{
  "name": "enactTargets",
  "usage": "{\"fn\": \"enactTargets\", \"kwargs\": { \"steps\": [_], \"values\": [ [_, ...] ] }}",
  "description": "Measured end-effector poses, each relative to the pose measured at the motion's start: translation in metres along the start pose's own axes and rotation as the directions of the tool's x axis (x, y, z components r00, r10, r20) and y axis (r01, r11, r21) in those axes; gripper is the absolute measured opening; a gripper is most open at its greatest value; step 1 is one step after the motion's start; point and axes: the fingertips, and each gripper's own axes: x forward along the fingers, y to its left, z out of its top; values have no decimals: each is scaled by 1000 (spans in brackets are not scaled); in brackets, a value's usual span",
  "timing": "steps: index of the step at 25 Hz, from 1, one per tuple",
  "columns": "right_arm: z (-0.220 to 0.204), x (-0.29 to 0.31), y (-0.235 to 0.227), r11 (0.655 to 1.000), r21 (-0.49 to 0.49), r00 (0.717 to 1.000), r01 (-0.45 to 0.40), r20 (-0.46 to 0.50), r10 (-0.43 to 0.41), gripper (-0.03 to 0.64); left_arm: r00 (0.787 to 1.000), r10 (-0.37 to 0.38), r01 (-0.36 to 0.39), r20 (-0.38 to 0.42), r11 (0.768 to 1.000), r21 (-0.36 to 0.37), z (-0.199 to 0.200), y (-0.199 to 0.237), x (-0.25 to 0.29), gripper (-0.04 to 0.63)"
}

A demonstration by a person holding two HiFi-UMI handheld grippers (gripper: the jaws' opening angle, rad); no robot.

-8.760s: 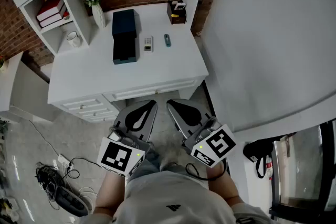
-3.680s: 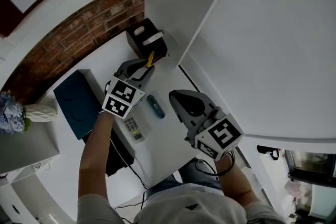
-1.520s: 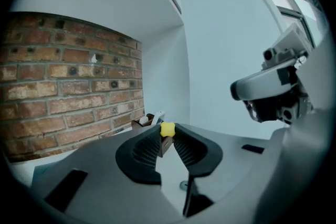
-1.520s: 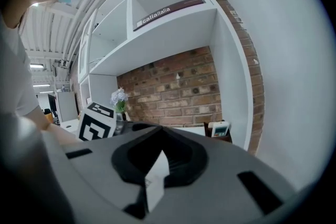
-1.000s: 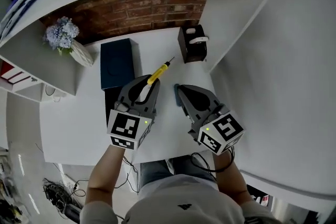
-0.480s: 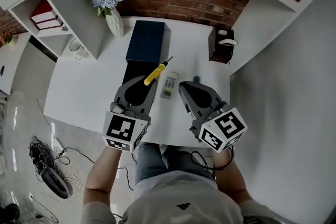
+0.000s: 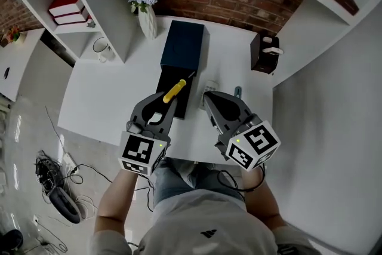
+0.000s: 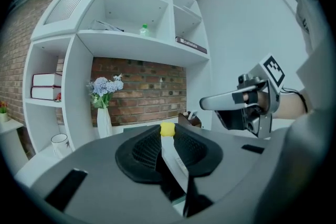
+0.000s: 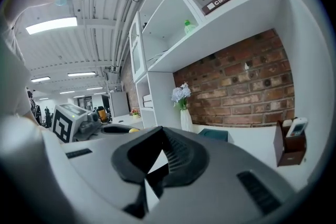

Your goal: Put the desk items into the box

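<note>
My left gripper (image 7: 165, 103) is shut on a yellow-handled screwdriver (image 7: 175, 91). The tool sticks out past the jaws and hangs over the open dark box (image 7: 181, 106). The box's dark blue lid (image 7: 184, 45) lies just behind it. In the left gripper view the yellow handle (image 8: 167, 129) shows between the pads. My right gripper (image 7: 208, 95) hovers to the right of the box, shut and holding nothing. It hides most of a white remote (image 7: 210, 86). A teal pen-like item (image 7: 237, 91) lies just to its right.
A dark pen holder (image 7: 264, 52) stands at the desk's back right corner against the white wall. A white vase with flowers (image 7: 146, 18) stands behind the lid, and a mug (image 7: 102, 47) and books (image 7: 68, 6) sit in the left shelves. A brick wall closes the back.
My left gripper has carried the screwdriver leftward from above the bare desk to above the open box. The right gripper now covers the remote that showed between the grippers.
</note>
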Motion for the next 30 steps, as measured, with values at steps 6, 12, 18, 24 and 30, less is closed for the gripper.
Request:
{"fn": "enactTargets", "kwargs": {
  "steps": [6,12,18,24,30],
  "values": [
    [3,28,18,998,12,998,55,8,-55,9,998,-59,60,-26,998,23,-17,27,-6,80],
    [0,46,33,993,19,993,116,-2,-116,9,992,-109,110,-57,994,8,-42,51,-7,80],
    [-13,54,39,986,31,986,164,-31,-163,9,989,-126,125,-82,992,-17,-72,64,6,80],
    [-20,54,39,980,27,979,196,-59,-194,9,984,-137,132,-116,990,-45,-101,67,19,80],
    [-27,55,34,976,36,974,217,-79,-213,9,977,-146,139,-154,989,-57,-125,66,30,80]
  ]
}}
